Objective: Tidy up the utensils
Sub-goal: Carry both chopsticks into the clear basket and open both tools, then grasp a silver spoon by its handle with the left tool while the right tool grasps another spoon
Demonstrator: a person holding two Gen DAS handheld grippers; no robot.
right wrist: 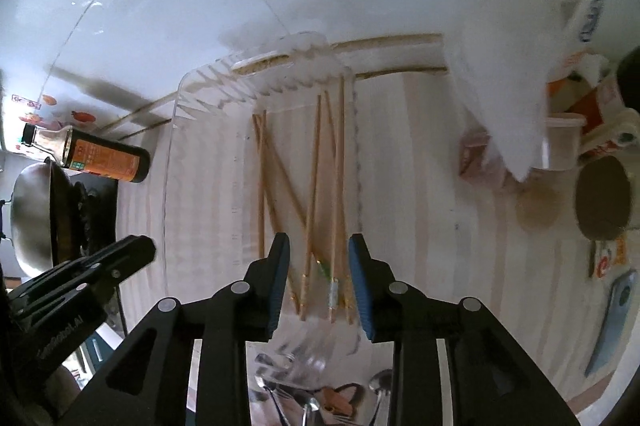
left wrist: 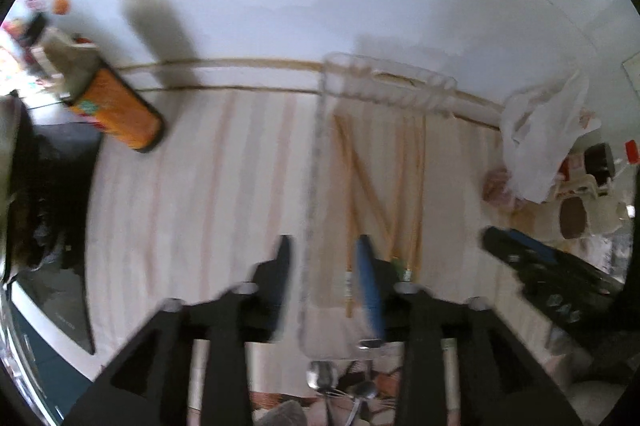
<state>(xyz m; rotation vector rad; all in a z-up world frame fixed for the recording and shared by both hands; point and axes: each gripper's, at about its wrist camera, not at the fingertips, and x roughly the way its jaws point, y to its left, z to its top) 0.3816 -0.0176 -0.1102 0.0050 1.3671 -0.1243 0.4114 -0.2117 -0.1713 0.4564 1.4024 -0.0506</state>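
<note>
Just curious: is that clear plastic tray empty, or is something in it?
Not empty. The tray holds several wooden chopsticks lying loosely crossed on its bottom.

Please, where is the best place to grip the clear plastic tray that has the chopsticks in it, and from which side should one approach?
Probably the near rim of the clear plastic tray, from above. Its walls are thin and upright, so one finger can go inside and one outside. The chopsticks lie flat on the bottom, their thick ends toward that rim, so keep the inner finger clear of them.
</note>
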